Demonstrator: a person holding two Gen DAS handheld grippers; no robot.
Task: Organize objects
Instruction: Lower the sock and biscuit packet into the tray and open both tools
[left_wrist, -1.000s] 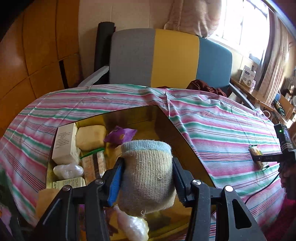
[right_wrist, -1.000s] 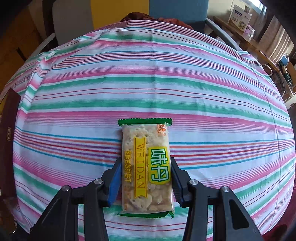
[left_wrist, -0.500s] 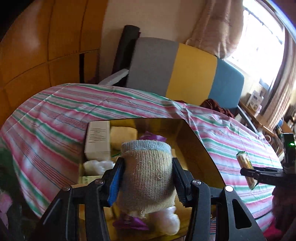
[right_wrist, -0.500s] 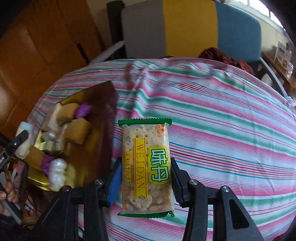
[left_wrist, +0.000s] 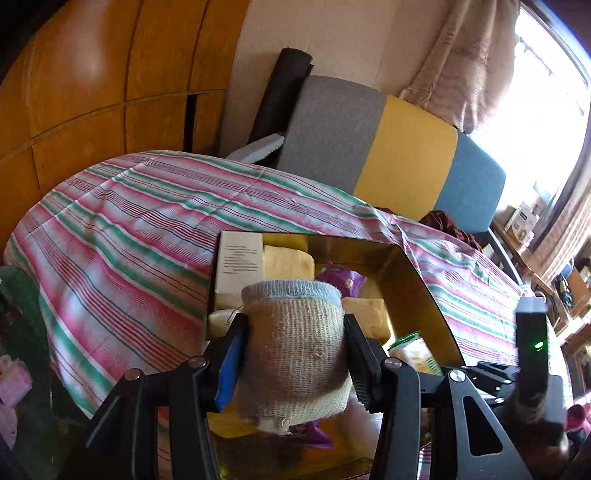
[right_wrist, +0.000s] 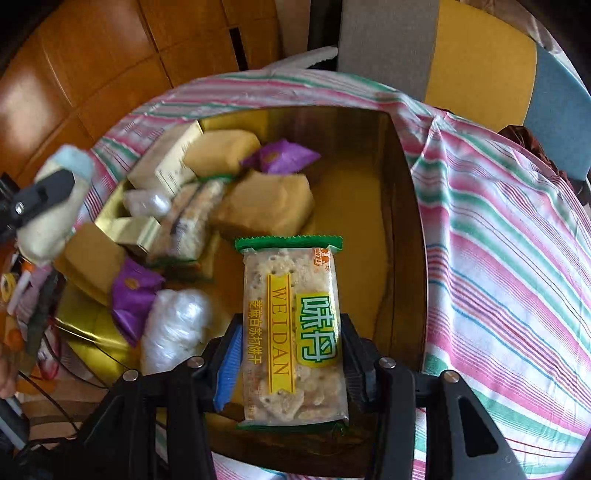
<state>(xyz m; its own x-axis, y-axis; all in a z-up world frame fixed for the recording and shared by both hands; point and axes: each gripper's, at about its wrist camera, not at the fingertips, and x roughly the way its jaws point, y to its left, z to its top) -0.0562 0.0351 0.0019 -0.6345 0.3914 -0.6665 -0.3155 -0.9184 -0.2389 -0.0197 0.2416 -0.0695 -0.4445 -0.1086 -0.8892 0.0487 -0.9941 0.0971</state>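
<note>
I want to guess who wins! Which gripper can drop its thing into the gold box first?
Probably the right gripper. Its cracker packet hangs over a bare patch inside the gold box. The left gripper, shut on the rolled sock, sits near the box's crowded left edge.

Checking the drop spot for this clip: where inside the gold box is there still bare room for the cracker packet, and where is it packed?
Bare floor of the gold box runs along its right wall, beside the tan bun and beyond the cracker packet clamped in the right gripper. The left half is crowded: white carton, purple wrappers, clear-wrapped bundles.
</note>
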